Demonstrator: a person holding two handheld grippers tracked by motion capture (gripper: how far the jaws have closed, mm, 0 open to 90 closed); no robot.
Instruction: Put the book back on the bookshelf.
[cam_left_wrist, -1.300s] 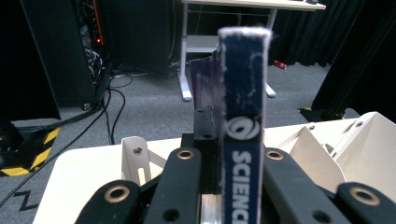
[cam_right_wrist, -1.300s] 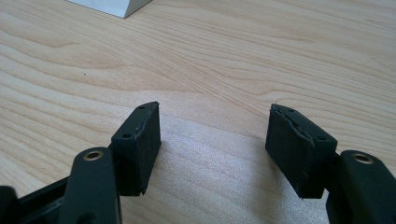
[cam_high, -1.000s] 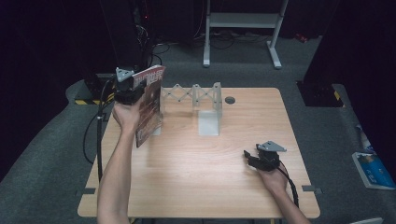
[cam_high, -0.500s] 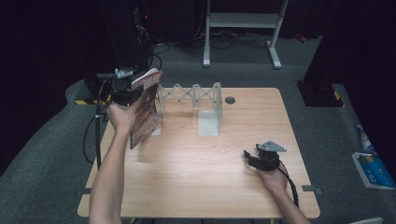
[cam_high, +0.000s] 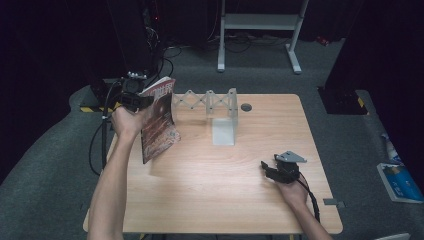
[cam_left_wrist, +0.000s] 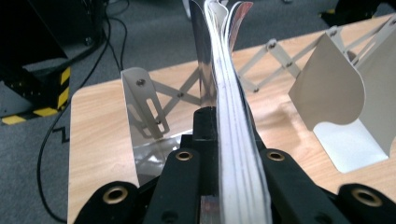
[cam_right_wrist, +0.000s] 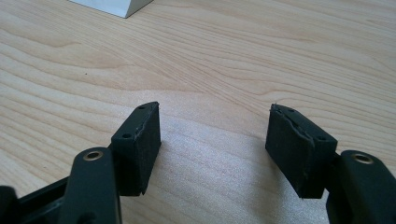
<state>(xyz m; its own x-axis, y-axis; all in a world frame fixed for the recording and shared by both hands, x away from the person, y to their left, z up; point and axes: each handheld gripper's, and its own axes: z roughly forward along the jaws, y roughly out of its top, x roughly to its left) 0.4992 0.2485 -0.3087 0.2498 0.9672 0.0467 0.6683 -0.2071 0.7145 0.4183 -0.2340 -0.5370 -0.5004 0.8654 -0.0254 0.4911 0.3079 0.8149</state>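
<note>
My left gripper (cam_high: 139, 100) is shut on the edge of a magazine (cam_high: 159, 120) with a dark red cover, holding it upright in the air over the table's far left. In the left gripper view the magazine (cam_left_wrist: 223, 56) runs edge-on between the jaws of this gripper (cam_left_wrist: 229, 127), its pages fanning a little at the top. Just beyond it stands a white expanding metal rack (cam_high: 210, 102) with upright dividers (cam_left_wrist: 142, 105) and scissor links. My right gripper (cam_high: 266, 169) rests near the table's front right, open with nothing between its jaws (cam_right_wrist: 215, 140).
The wooden table (cam_high: 200, 190) carries a round grommet hole (cam_high: 246, 107) behind the rack. Black equipment with yellow-black tape and cables (cam_high: 100, 100) sits off the far left corner. A white stand frame (cam_high: 260, 25) is on the floor behind, a blue box (cam_high: 397, 180) at right.
The left hand has shifted the magazine slightly, swinging it a little and bringing it a touch lower near the rack's left end. The right gripper has stayed put.
</note>
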